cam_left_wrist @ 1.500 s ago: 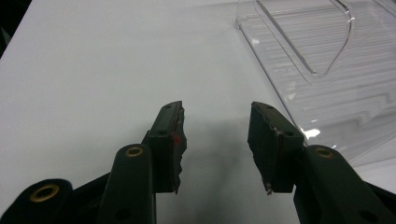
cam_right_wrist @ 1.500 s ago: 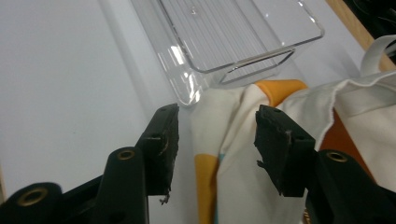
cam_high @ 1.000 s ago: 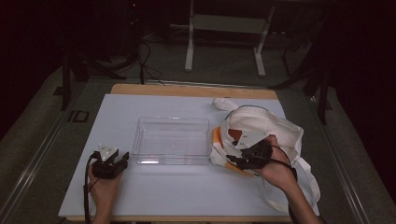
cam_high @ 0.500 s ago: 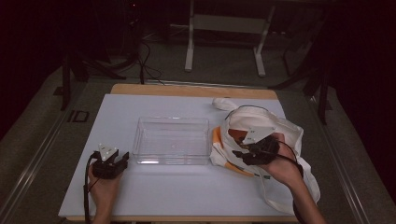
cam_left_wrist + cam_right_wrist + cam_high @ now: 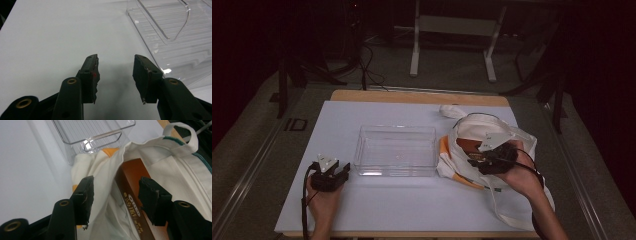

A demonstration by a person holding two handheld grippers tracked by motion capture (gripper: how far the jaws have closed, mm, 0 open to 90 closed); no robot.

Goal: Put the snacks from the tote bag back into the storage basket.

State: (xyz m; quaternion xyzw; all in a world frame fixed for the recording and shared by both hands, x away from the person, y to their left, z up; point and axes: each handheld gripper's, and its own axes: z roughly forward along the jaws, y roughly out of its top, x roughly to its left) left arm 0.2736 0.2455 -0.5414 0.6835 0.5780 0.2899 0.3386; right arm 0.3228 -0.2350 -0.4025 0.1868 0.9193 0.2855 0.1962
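A cream cloth tote bag [image 5: 512, 145] lies at the table's right, its mouth open toward a clear plastic bin [image 5: 396, 150] in the middle. An orange-brown box [image 5: 132, 197] with gold lettering sticks out of the bag's mouth [image 5: 467, 146]. My right gripper [image 5: 477, 160] hovers open over the bag's opening, its jaws on either side of the bag's edge and the box's end [image 5: 115, 192]. My left gripper [image 5: 331, 176] rests open on the white table left of the bin, nothing between its jaws [image 5: 115, 75].
The clear bin [image 5: 175, 32] is empty and stands just right of my left gripper. The bag's handle loop [image 5: 182, 132] lies toward the table's far edge. A white table cover [image 5: 377, 200] spans the wooden top; dark floor and table legs [image 5: 452, 40] lie beyond.
My right gripper has shifted slightly right and toward the bag's mouth. The left gripper has stayed put.
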